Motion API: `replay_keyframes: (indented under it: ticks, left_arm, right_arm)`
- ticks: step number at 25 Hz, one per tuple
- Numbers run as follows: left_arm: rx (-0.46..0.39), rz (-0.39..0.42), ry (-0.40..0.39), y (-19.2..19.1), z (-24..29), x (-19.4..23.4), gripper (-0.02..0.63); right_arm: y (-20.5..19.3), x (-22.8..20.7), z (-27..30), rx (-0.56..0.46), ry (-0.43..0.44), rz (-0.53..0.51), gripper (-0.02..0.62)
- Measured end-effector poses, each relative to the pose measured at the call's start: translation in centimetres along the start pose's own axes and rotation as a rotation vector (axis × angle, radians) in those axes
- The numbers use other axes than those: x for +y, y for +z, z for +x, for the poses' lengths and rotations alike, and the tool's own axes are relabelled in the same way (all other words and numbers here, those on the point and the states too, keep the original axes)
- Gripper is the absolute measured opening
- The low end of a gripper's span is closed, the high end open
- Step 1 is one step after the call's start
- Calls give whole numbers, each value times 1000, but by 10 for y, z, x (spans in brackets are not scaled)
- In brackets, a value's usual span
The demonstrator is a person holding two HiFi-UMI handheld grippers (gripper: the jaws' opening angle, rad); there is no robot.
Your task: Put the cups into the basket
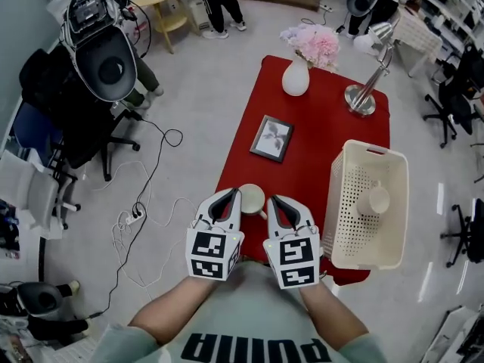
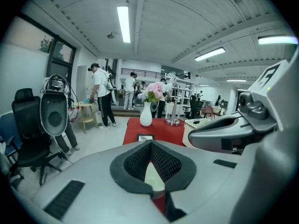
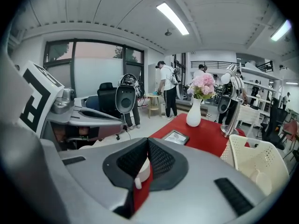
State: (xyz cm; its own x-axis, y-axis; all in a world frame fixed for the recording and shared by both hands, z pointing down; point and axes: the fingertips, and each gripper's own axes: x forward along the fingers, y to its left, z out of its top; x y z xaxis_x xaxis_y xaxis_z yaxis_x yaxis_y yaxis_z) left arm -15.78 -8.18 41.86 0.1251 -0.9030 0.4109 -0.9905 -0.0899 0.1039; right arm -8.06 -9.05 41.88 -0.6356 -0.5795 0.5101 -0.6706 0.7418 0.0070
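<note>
Two grippers sit side by side low in the head view, and only that view shows the layout whole. The left gripper (image 1: pixel 236 194) has its jaws together on nothing, a white cup (image 1: pixel 252 199) stands just right of its tip, and the right gripper (image 1: pixel 273 200) has its jaws likewise pressed together and empty, so the cup sits between the two tips, untouched as far as I can tell. Right of the right gripper stands the cream basket (image 1: pixel 342 203) with a second cup (image 1: pixel 374 200) inside. The left gripper view gives the near cup only as a pale sliver under its closed jaws, while the right gripper view looks into the basket's open top. Both gripper views add what the head view lacks: a ribbed ceiling with strip lights (image 2: pixel 123 23) and people (image 2: pixel 100 97) standing at the far end. Counted: two cups, one basket, one picture frame (image 1: pixel 272 138), one white vase (image 1: pixel 296 78) of pink flowers (image 1: pixel 311 42), one metal lamp (image 1: pixel 363 97), all ahead of the grippers. Everything rests on a table under a red cloth (image 1: pixel 318 127). Left of the left gripper, grey floor carries loose cables (image 1: pixel 140 218), a black office chair (image 1: pixel 72 119) and a black-and-white domed device (image 1: pixel 102 51).
</note>
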Motion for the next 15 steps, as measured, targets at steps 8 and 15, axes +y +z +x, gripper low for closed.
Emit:
replay_keyframes:
  ticks: [8, 15]
  left_arm:
    - [26, -15, 13, -15, -4, 14, 6]
    - [27, -1, 16, -19, -1, 17, 5]
  right_arm:
    - [-9, 15, 12, 32, 18, -16, 15]
    - [-16, 18, 18, 48, 23, -24, 15]
